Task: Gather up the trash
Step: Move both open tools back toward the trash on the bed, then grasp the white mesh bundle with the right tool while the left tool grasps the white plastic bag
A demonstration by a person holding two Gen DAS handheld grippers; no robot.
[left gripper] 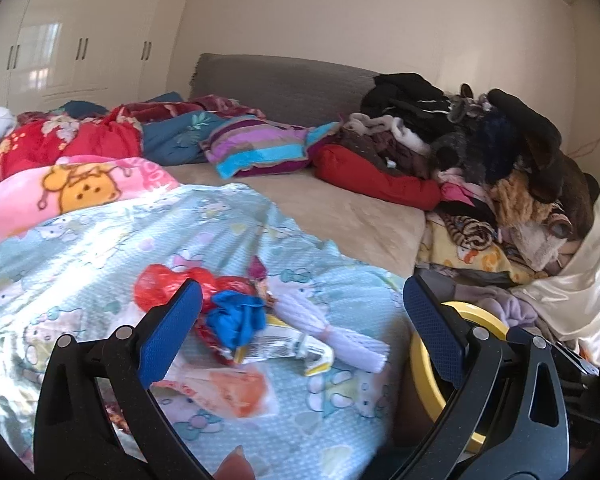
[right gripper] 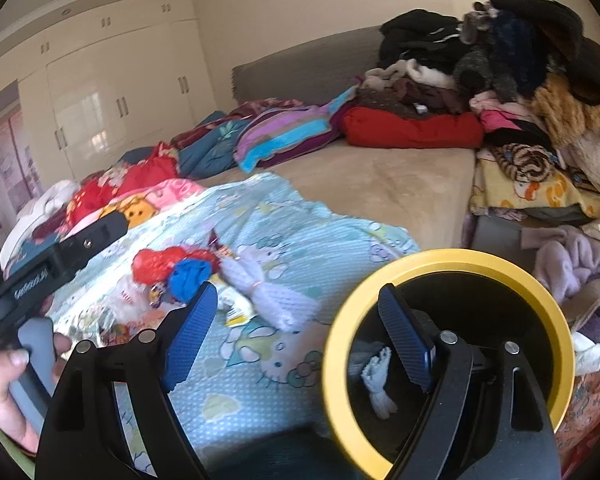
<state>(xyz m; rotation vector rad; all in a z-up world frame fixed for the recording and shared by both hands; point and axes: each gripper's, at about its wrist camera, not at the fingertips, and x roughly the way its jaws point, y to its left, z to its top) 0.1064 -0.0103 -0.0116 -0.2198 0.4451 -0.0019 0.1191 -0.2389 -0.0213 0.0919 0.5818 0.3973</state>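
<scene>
Lying ahead of open claw [left gripper: 300,312]: trash [left gripper: 236,312]

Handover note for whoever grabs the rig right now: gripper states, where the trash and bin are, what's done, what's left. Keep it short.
Left gripper: open, empty, pointing at the trash pile.
Right gripper: open, empty, over the near edge of the bed beside the bin.
Bin: yellow-rimmed, beside the bed, on the right.
Done: one white foam net already in the bin.
Left on the light blue blanket: red plastic bag, blue wad, white foam net, yellow-white wrapper, clear orange-print bag.
</scene>
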